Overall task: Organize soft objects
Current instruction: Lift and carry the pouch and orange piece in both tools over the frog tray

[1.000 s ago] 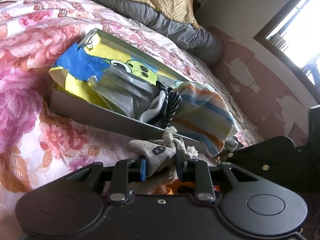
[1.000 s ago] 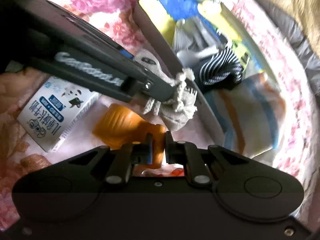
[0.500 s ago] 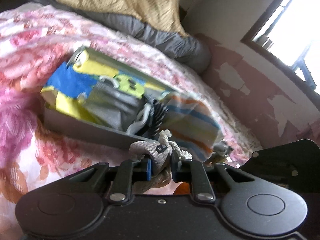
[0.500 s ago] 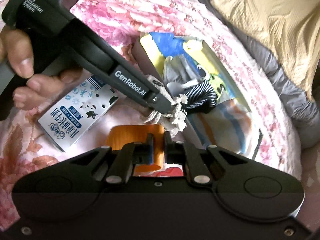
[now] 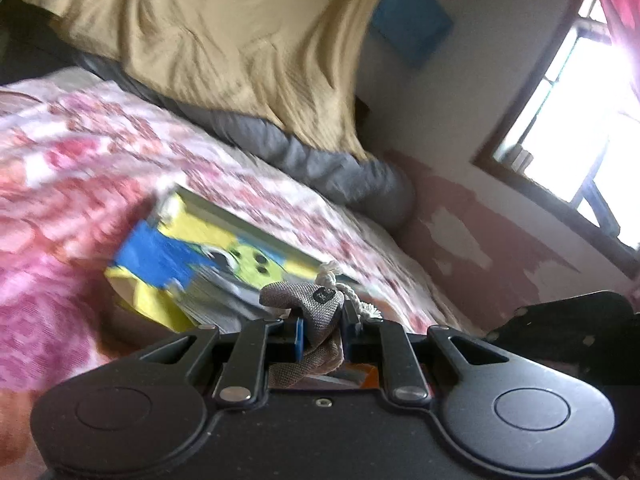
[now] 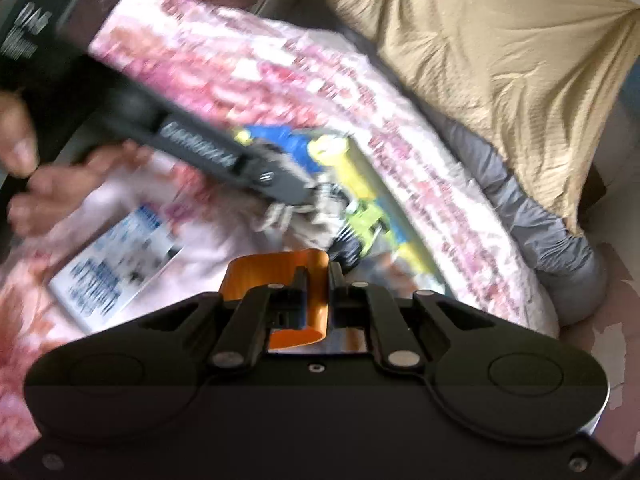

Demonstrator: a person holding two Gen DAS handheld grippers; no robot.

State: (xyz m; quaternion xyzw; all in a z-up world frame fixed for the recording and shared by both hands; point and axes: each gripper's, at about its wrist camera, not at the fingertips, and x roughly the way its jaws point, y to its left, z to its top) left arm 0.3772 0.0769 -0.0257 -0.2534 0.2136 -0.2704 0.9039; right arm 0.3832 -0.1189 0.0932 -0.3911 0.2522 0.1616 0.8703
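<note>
My left gripper [image 5: 320, 330] is shut on a grey fabric toy [image 5: 312, 300] with a white rope end, held in the air over the near side of the grey box [image 5: 120, 320]. The box lies on the floral bedspread and holds a blue and yellow cloth [image 5: 160, 258] plus other soft items, all blurred. My right gripper [image 6: 318, 284] is shut on an orange soft object [image 6: 276, 266], lifted above the bed. In the right wrist view the left gripper [image 6: 312, 198] reaches across with the grey toy [image 6: 296, 210] over the box [image 6: 420, 256].
A blue and white packet [image 6: 116, 264] lies on the bedspread [image 6: 248, 68] at the left, near a person's hand [image 6: 60, 192]. A yellow blanket [image 5: 224, 40] and a grey pillow [image 5: 344, 172] sit at the bed's far end. A wall with a window [image 5: 580, 100] is on the right.
Both grippers have risen and tilted up, carrying the grey toy and the orange object higher. The left one has moved from the box's near wall to over the box.
</note>
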